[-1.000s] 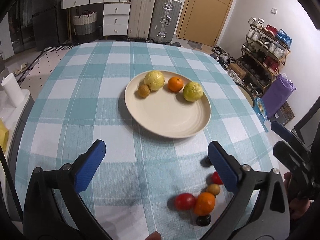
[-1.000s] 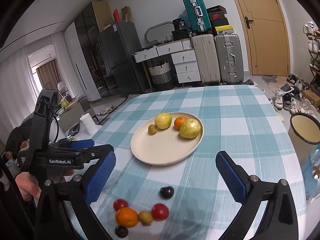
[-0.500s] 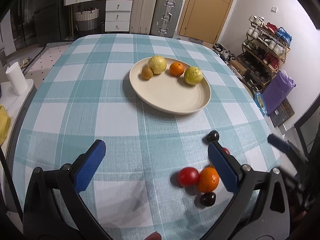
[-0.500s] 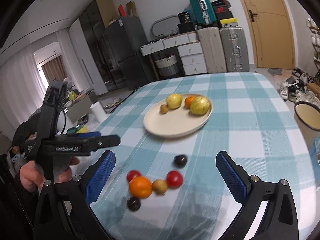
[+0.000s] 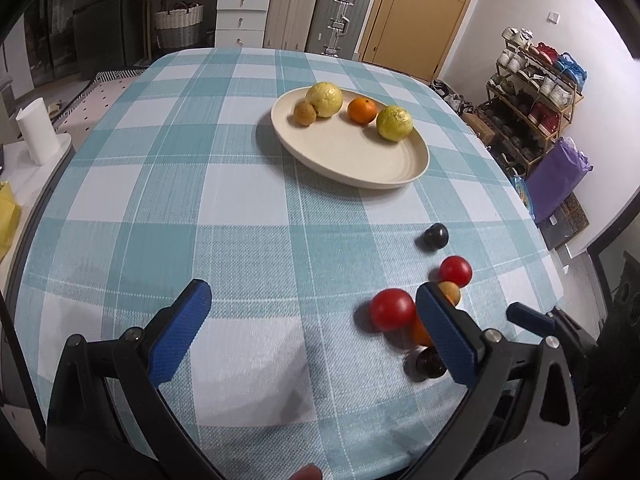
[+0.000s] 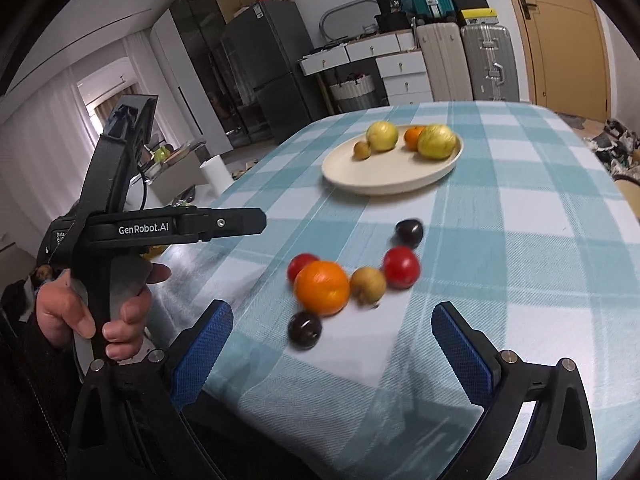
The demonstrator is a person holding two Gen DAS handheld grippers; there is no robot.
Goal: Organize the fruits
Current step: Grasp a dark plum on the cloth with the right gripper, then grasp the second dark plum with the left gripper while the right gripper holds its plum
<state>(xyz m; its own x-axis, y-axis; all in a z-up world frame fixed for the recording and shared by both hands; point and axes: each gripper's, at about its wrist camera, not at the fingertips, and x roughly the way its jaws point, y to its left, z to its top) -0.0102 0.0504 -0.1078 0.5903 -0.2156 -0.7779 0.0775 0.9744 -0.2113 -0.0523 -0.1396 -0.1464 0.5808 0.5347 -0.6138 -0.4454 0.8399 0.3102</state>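
A cream plate on the checked tablecloth holds two yellow-green fruits, a small orange and a small brown fruit. Near the table's front edge lies a loose cluster: an orange, two red fruits, a tan fruit and two dark plums. My left gripper is open and empty, to the left of the cluster. My right gripper is open and empty, just short of the cluster with the near plum between its fingers' line.
The table edge runs close under both grippers. The left gripper's body and the hand that holds it stand left of the cluster in the right wrist view. Suitcases, drawers and a door stand beyond the table, a shoe rack to the right.
Both grippers have pulled back and lower toward the table's front edge. The plate looks farther away, and the loose fruits have come closer to the right gripper.
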